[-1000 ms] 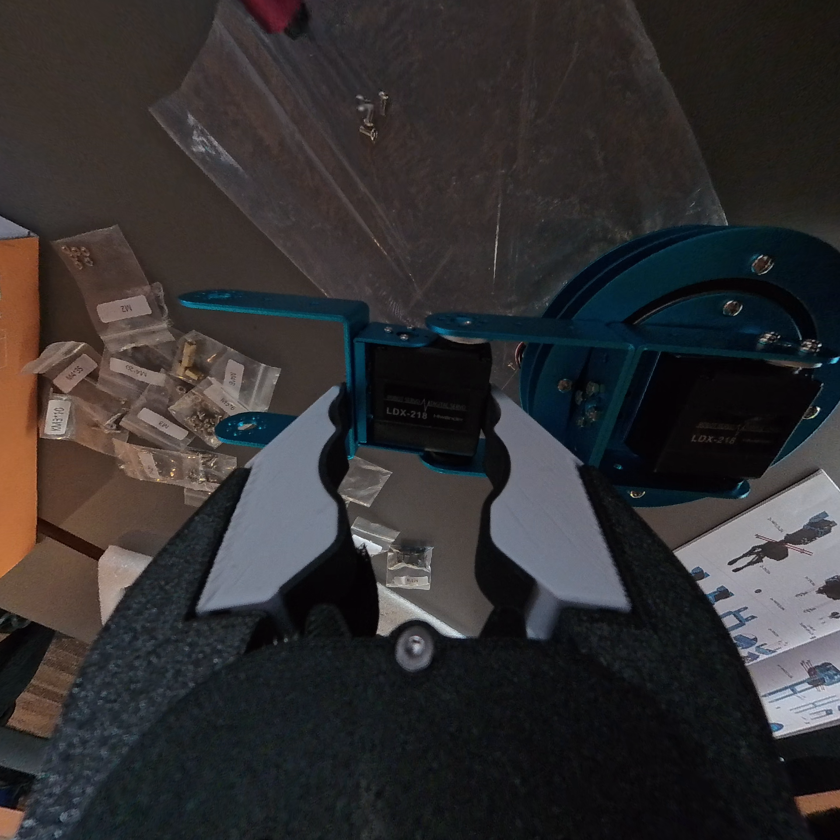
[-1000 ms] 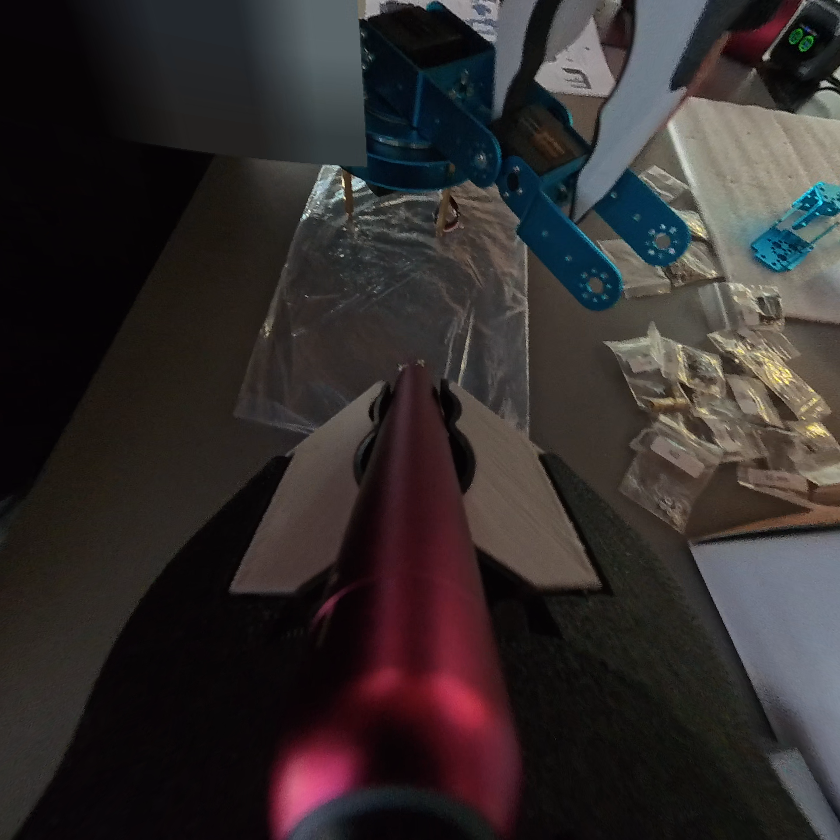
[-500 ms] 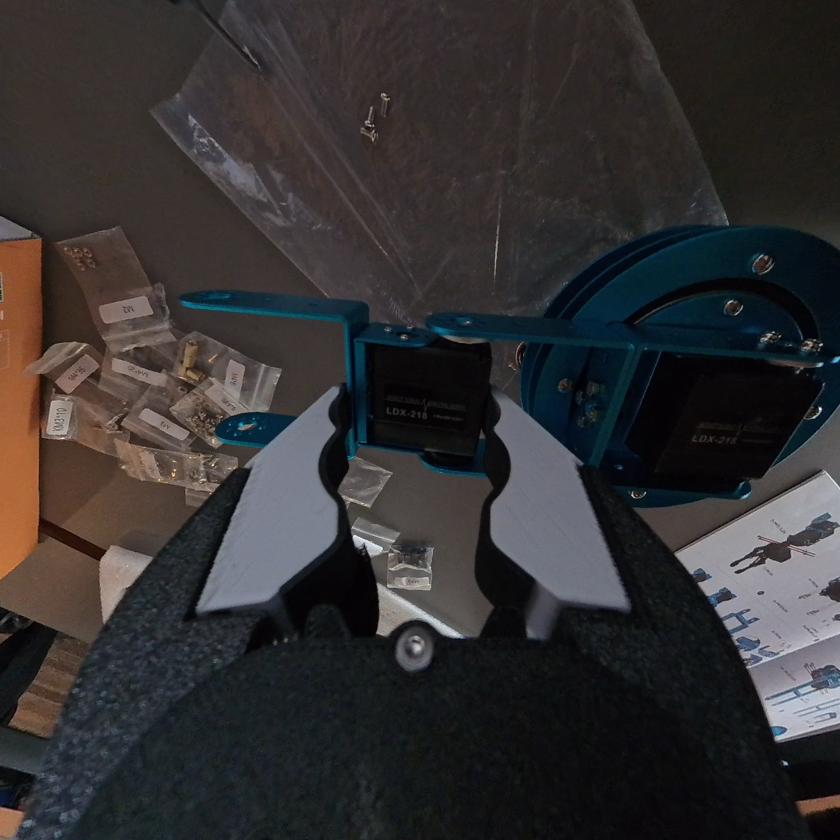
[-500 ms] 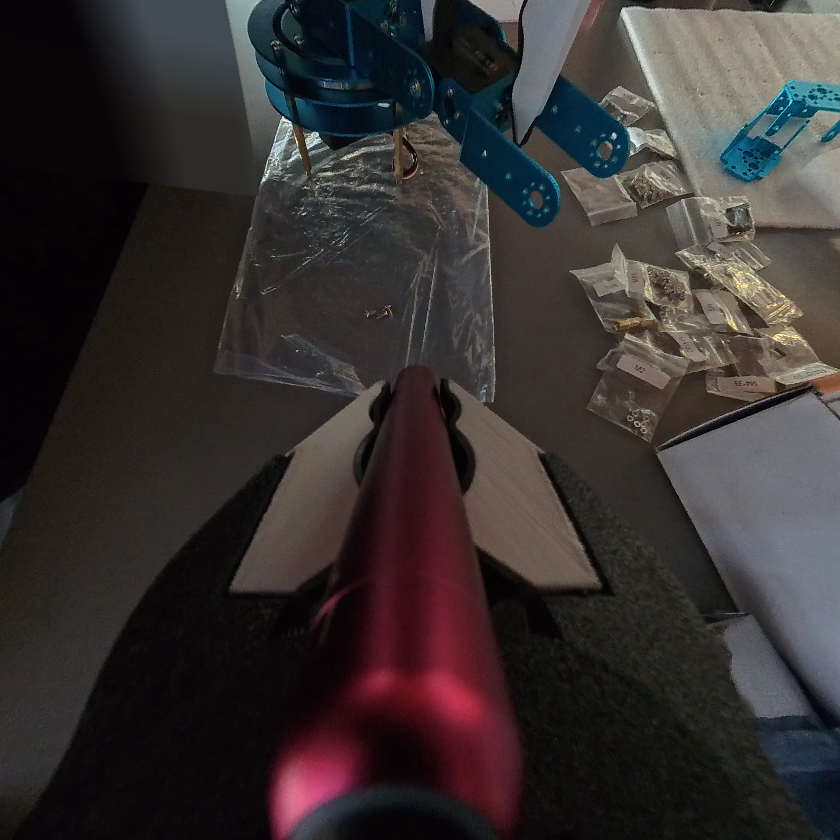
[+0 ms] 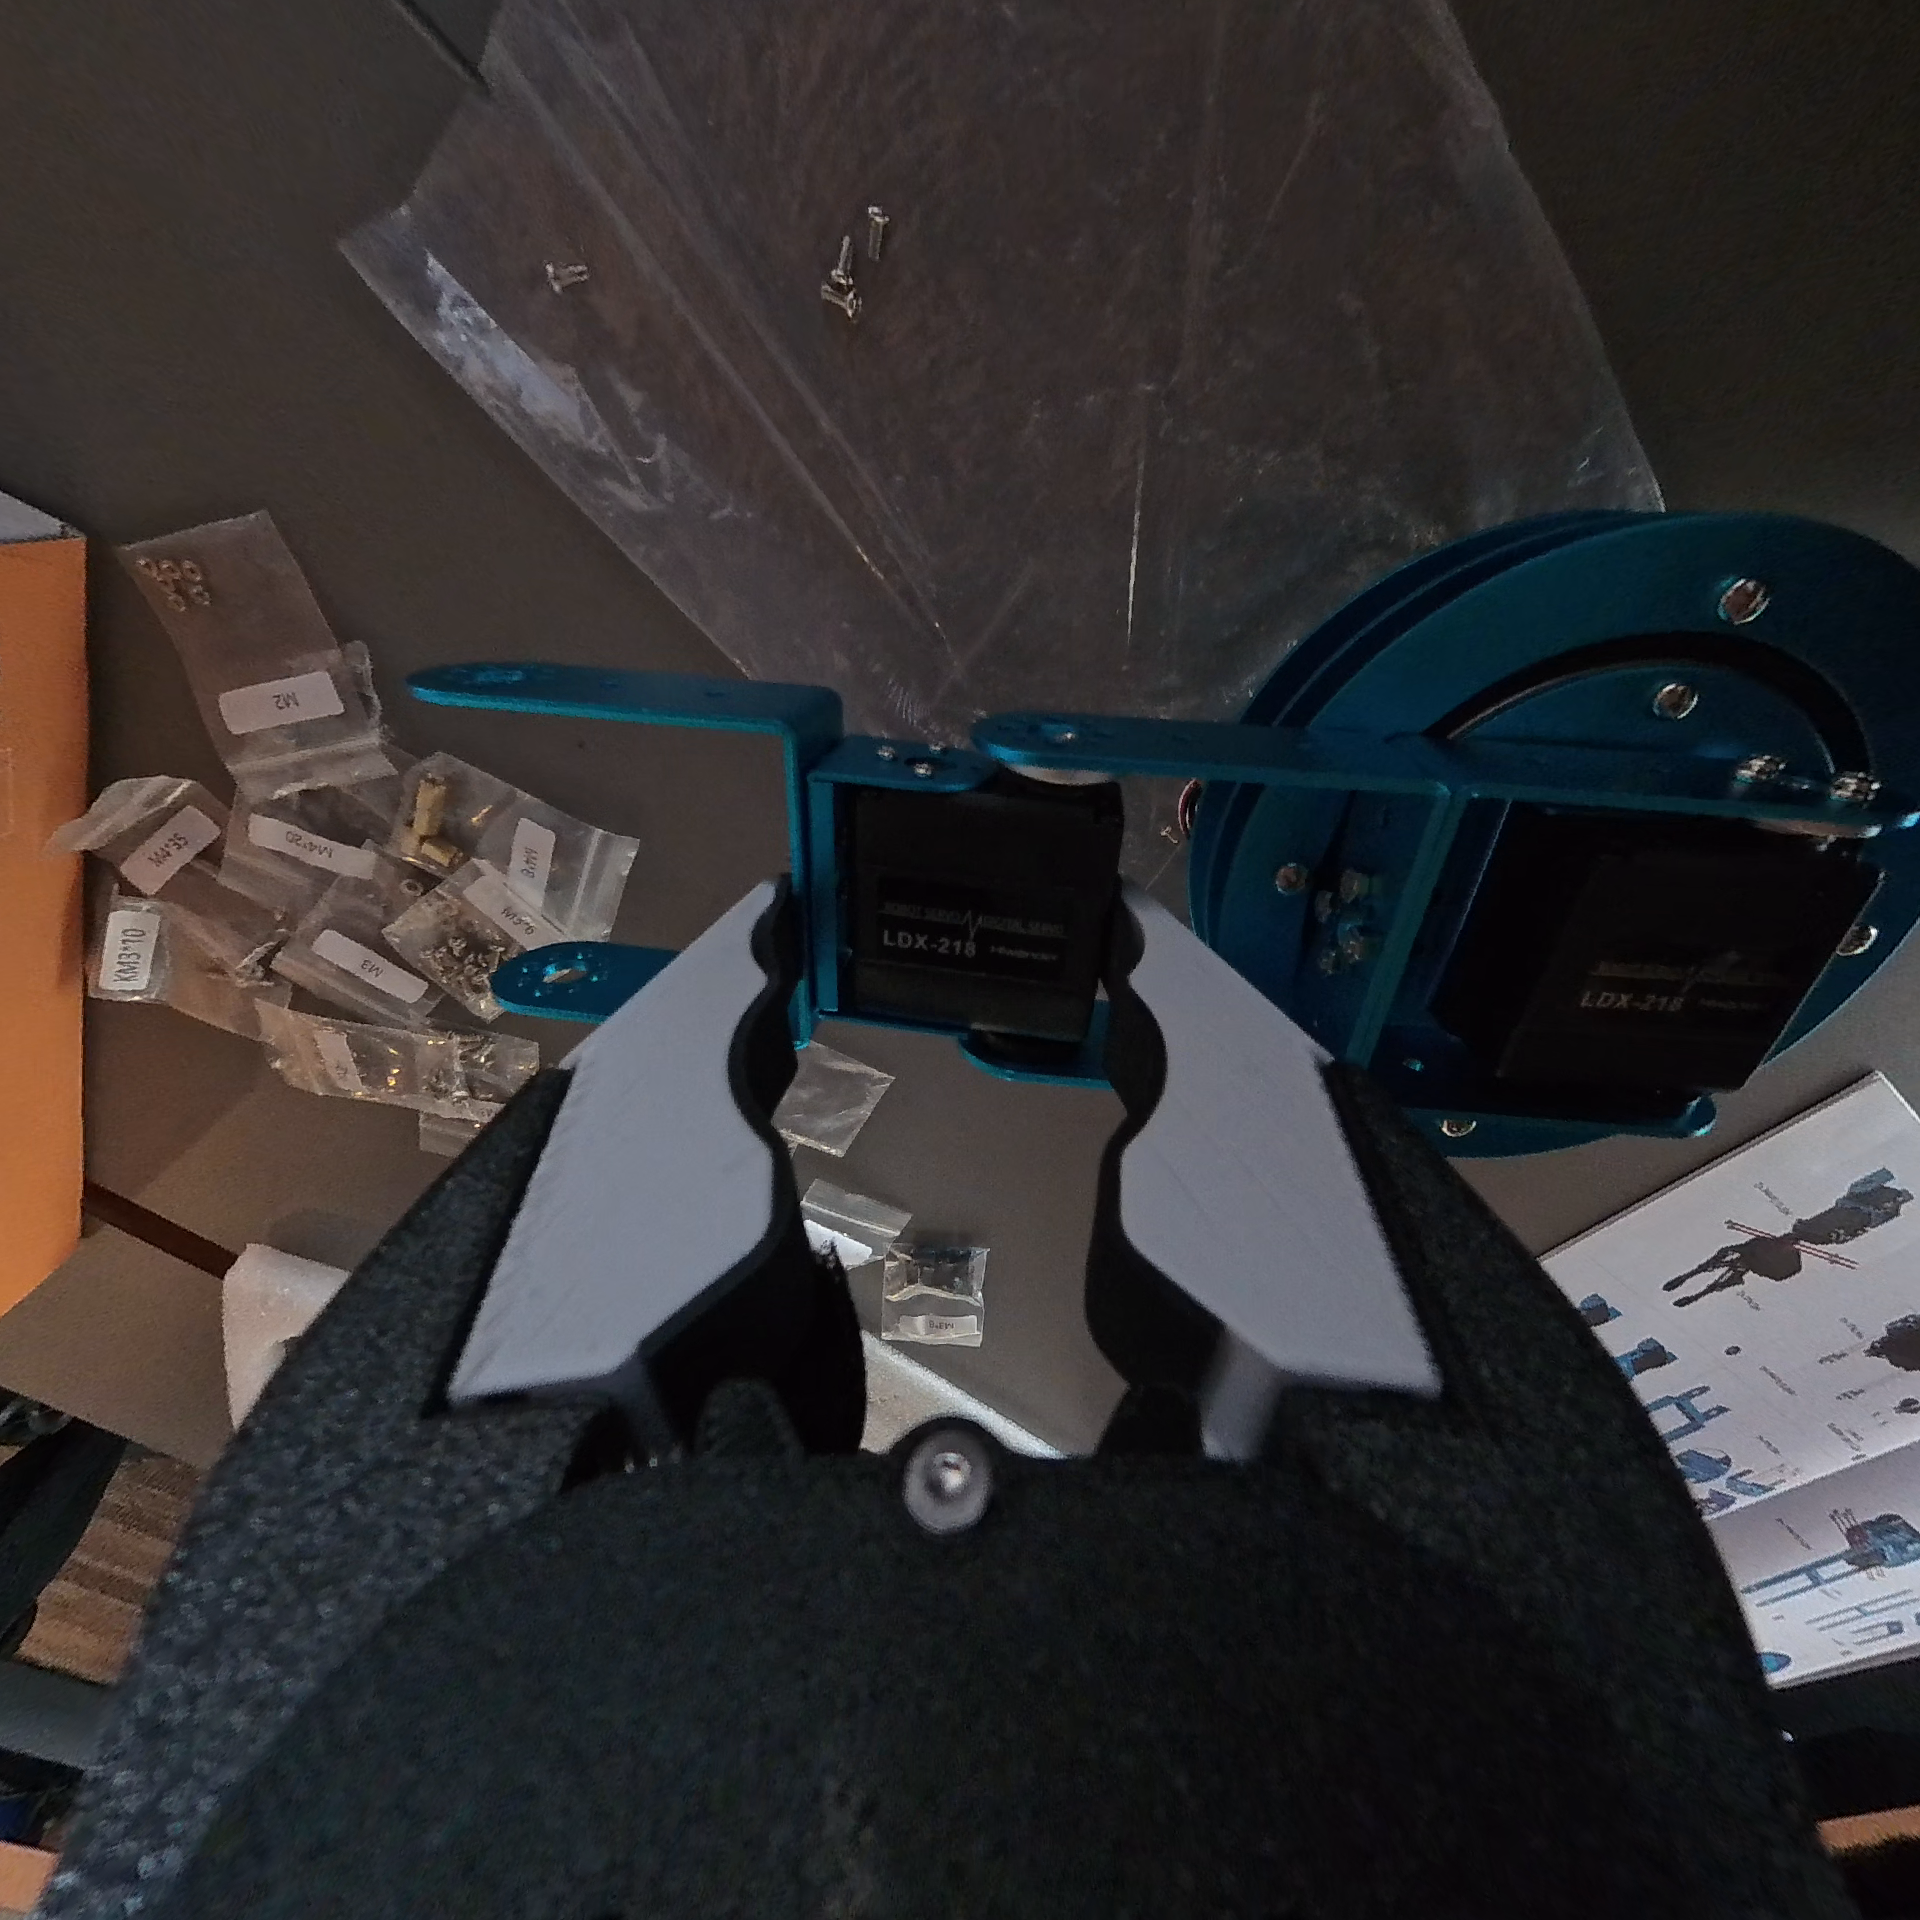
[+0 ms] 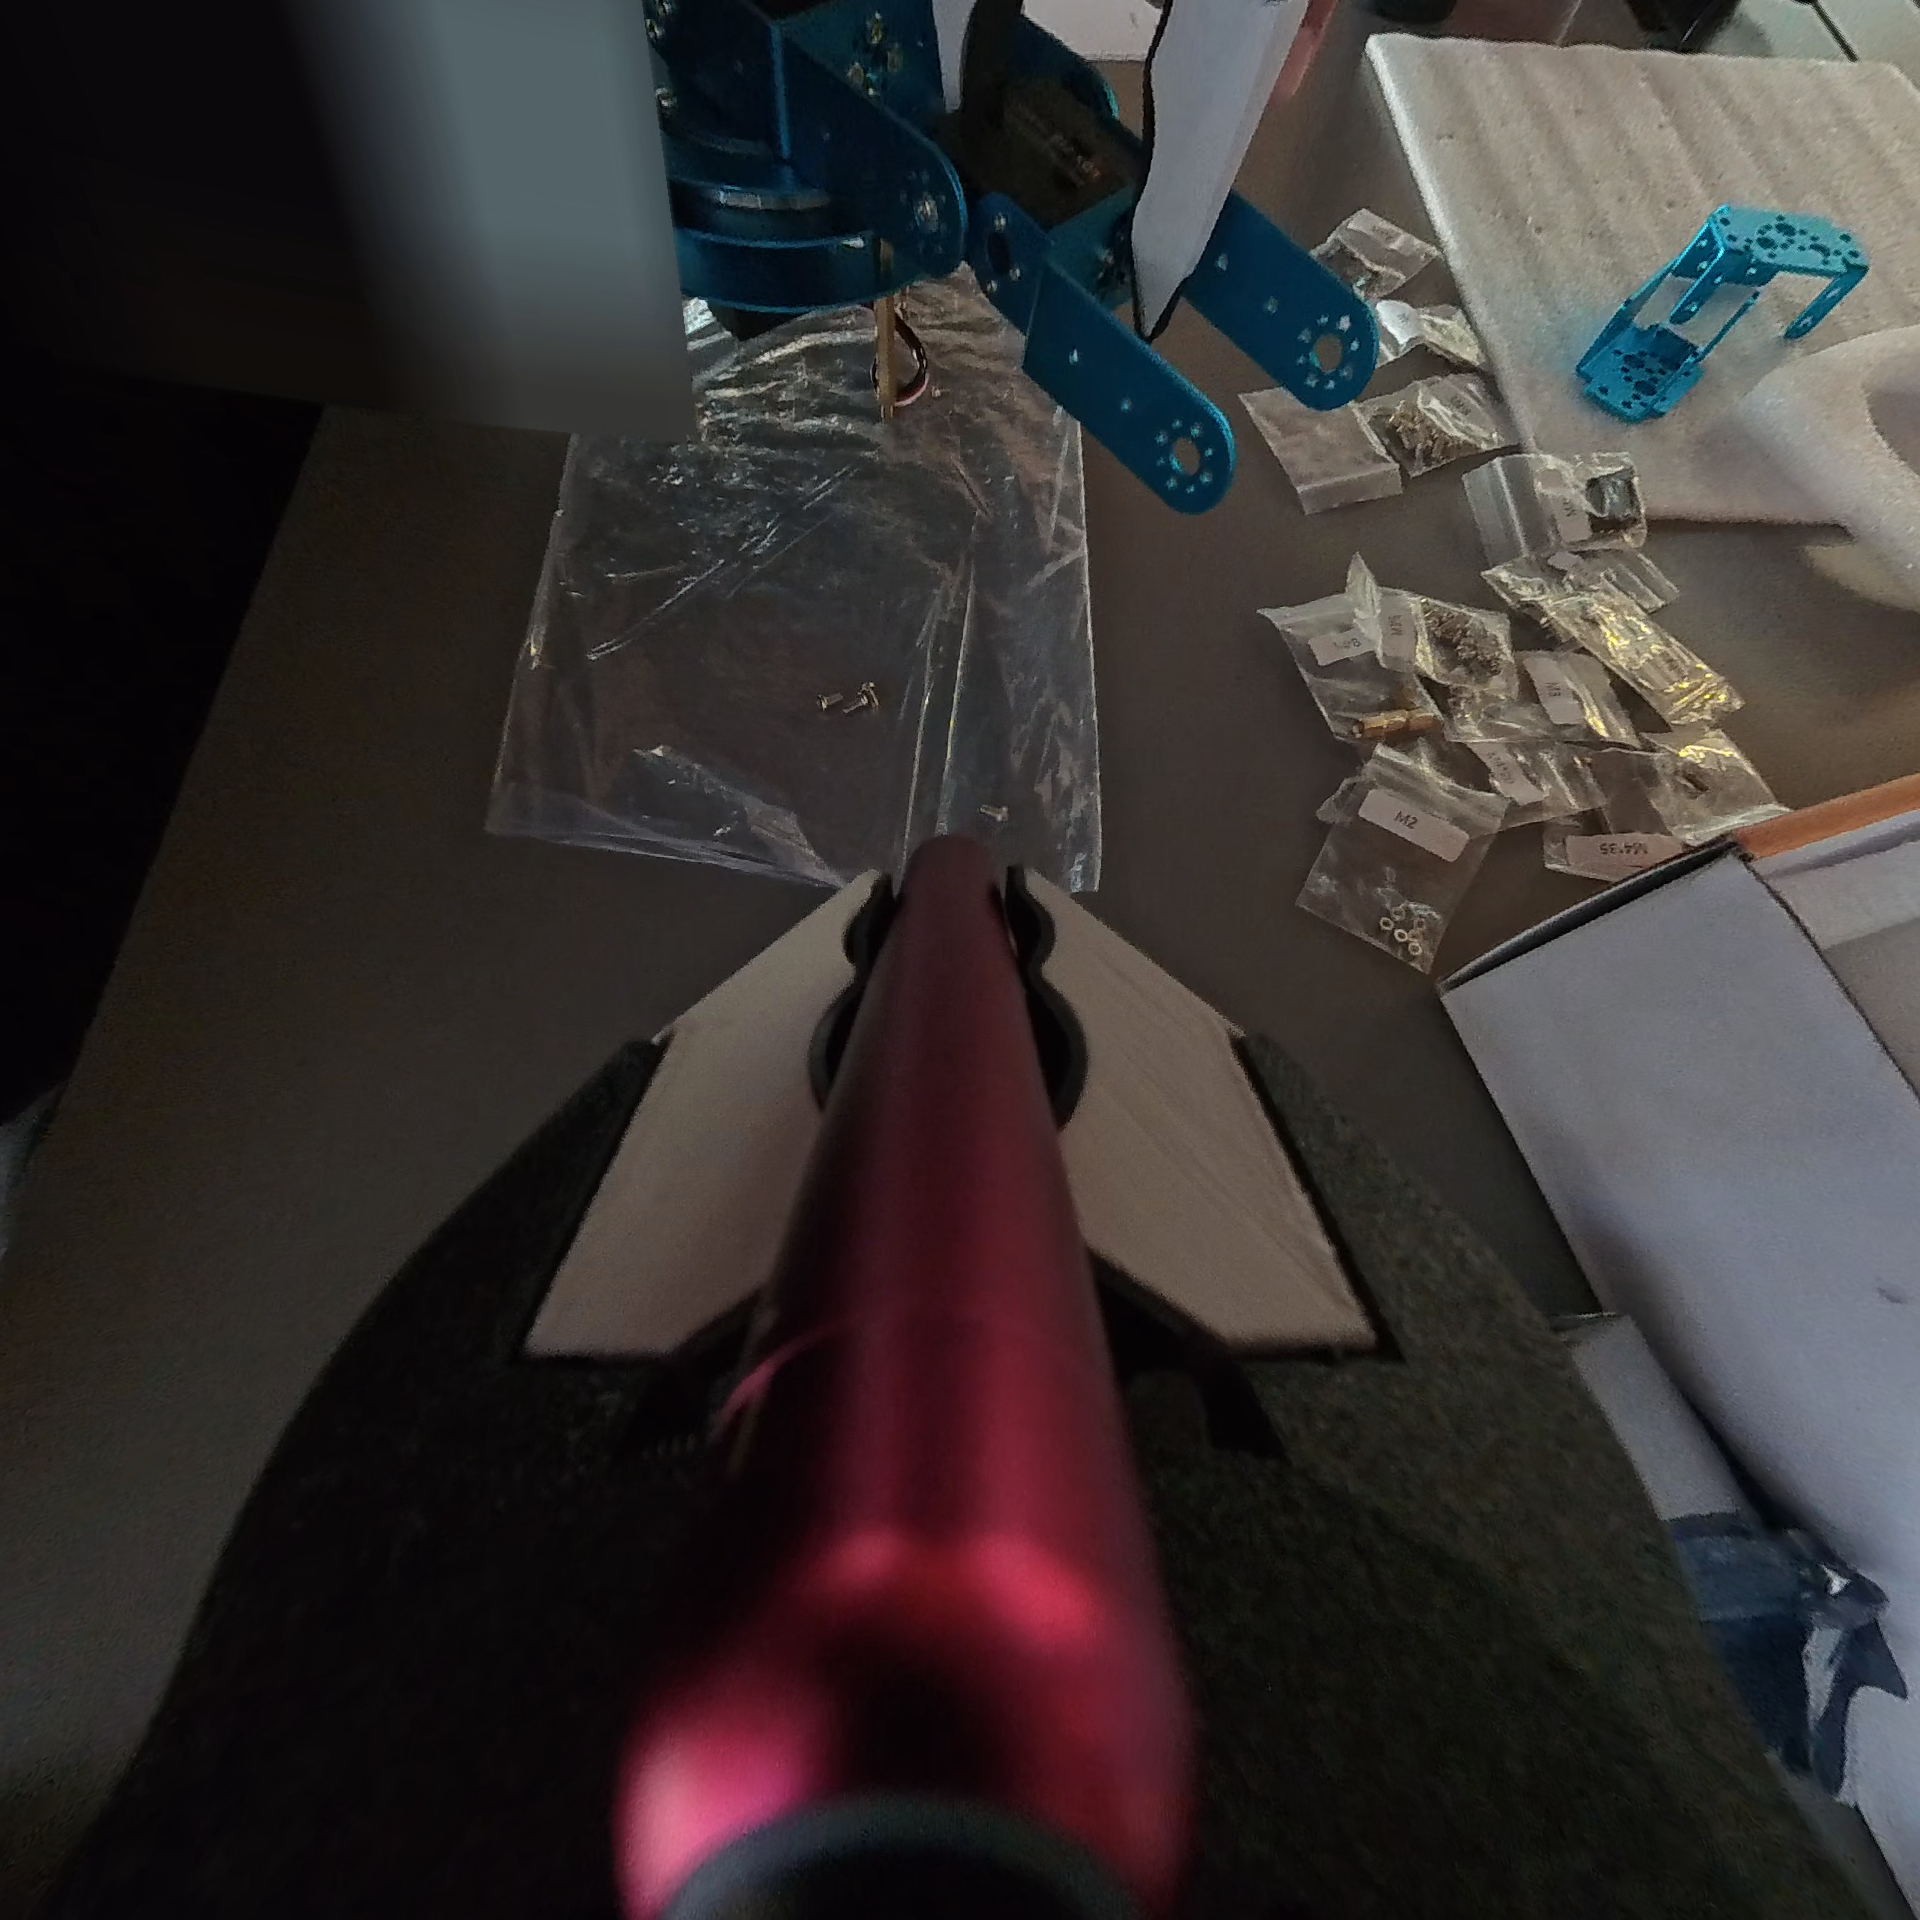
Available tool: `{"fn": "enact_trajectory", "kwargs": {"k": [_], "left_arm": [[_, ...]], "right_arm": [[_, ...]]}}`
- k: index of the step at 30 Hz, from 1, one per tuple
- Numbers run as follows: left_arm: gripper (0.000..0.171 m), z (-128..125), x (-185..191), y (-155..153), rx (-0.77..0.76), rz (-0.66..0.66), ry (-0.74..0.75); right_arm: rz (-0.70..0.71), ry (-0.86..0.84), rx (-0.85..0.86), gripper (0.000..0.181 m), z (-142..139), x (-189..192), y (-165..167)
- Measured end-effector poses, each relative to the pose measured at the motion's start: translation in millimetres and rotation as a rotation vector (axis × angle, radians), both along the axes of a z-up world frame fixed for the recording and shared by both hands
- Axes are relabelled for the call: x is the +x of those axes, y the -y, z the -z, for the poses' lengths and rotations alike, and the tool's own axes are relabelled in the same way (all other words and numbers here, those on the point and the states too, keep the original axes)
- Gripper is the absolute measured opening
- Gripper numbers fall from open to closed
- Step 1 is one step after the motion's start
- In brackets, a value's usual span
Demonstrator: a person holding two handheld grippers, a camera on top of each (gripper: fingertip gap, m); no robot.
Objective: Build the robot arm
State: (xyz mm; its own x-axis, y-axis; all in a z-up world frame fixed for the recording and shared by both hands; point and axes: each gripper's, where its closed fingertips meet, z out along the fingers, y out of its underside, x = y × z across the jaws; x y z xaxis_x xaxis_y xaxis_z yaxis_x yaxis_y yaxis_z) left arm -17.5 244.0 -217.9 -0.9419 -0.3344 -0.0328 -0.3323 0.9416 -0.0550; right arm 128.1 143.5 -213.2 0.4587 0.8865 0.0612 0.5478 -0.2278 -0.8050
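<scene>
The left gripper has its two pale grey fingers set partly apart and pressed to either side of a black box-shaped servo motor framed in a blue anodised metal bracket — it has hold of that block. From the block, at 3 o'clock, a blue arm runs to a round blue metal base plate that carries a second black servo. At 12 o'clock a clear crumpled plastic sheet lies on the dark grey tabletop, with a few small silver screws on it. At 9 o'clock sits a heap of small clear zip bags of hardware, and beyond them the edge of an orange cardboard box. At 4 o'clock lies a white printed instruction sheet.

The right gripper is closed tight on a long red metal tool handle, which runs along the fingers — its tip is hidden past the fingertips. Just ahead, at 12 o'clock, is the near edge of the plastic sheet with one loose screw close to the handle's far end. At 1 o'clock the blue bracket assembly hangs above the table, held by the left gripper. At 2 o'clock a separate blue U-shaped bracket rests on white foam padding. At 3 o'clock is a white cardboard box.
</scene>
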Motion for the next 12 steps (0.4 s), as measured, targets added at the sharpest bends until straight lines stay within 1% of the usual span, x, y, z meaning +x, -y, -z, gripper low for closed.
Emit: {"fn": "enact_trajectory", "kwargs": {"k": [4,6,8,12], "left_arm": [[0.057,0.0,-0.1,0.0,0.001,-0.001,0.001],[0.057,0.0,-0.1,0.1,0.000,-0.002,0.001],[0.057,0.2,-0.1,0.1,-0.001,-0.002,0.000],[0.057,0.1,0.0,0.1,-0.002,-0.003,0.002]], "right_arm": [[0.022,-0.012,0.057,0.021,-4.6,-1.7,-8.4],[0.050,-0.024,0.099,0.022,-5.9,-3.2,-17.7],[0.073,-0.017,0.119,0.021,-0.9,-3.5,-25.5],[0.057,-0.050,0.115,0.021,7.8,-14.0,-30.2]]}}
